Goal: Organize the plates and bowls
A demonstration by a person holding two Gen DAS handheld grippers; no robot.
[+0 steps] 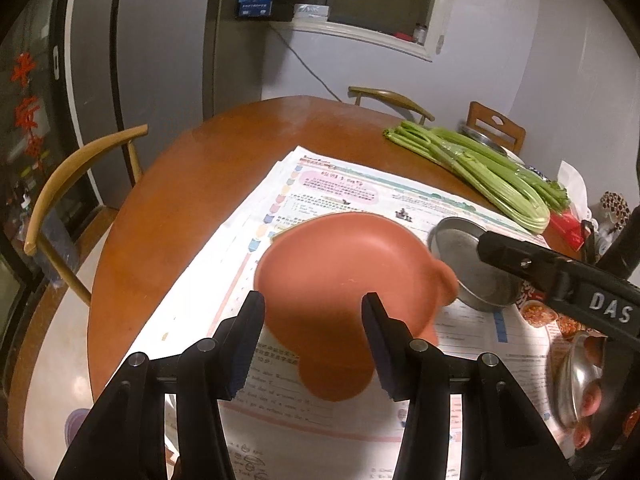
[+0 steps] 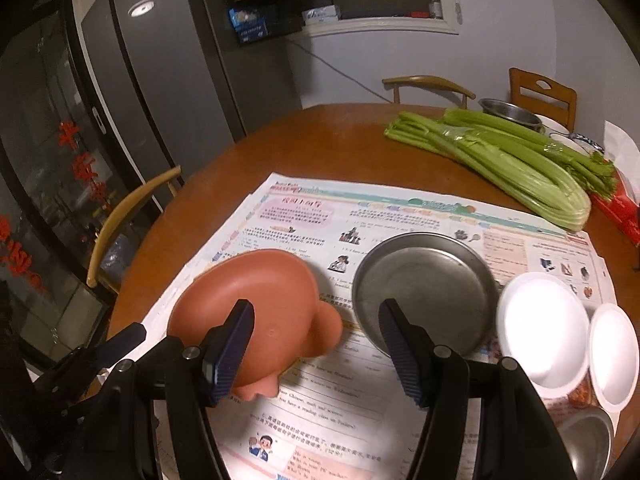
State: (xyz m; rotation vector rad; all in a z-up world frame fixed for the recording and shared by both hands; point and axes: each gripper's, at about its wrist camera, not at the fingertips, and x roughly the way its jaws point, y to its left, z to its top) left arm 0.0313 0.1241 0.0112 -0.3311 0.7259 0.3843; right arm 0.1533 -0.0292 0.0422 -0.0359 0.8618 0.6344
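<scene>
Both grippers are hovering with fingers spread, gripping nothing: left gripper over the terracotta bowl, right gripper beside it. Judging next: grasping its rim.

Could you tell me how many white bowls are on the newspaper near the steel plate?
2. One white bowl sits just right of the steel plate; the other white bowl is beside it, further right. More may be hidden past the frame's edge.

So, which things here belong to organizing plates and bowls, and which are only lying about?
For the job: pink eared plate, steel plate, two white bowls.
Lying about: celery, newspaper, red packet.
</scene>
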